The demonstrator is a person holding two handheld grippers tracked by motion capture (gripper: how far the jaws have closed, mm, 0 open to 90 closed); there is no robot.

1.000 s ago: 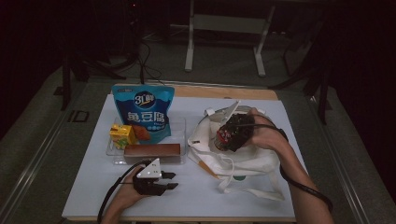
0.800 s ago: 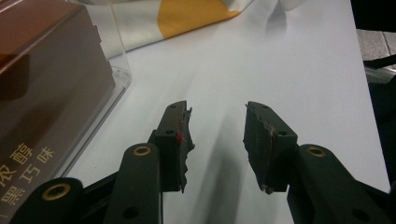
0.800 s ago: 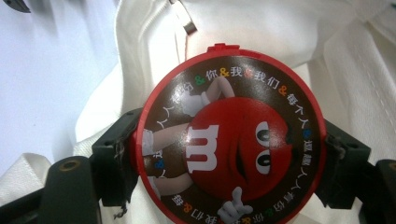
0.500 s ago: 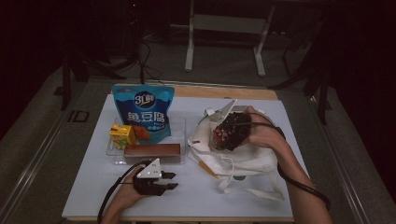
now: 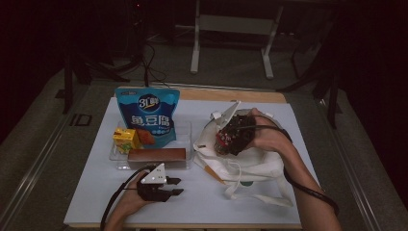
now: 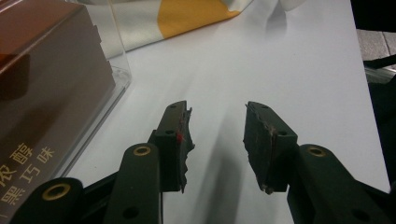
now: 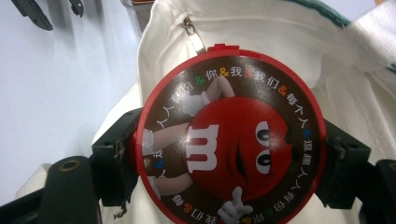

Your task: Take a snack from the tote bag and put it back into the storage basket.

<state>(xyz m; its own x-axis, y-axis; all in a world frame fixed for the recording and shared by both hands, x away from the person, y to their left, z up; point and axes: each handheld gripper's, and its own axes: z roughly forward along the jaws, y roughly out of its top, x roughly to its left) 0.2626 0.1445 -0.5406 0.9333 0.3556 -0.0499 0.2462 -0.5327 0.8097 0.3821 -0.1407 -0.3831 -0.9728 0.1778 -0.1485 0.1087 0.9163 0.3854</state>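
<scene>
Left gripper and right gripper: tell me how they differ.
The left gripper stands open with nothing between its jaws; the right gripper is shut on a round candy tub. The left rests low on the table; the right is above the white bag. Both have black jaws.

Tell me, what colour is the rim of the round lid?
Red rim on the round lid, clearest in the right gripper view.
</scene>
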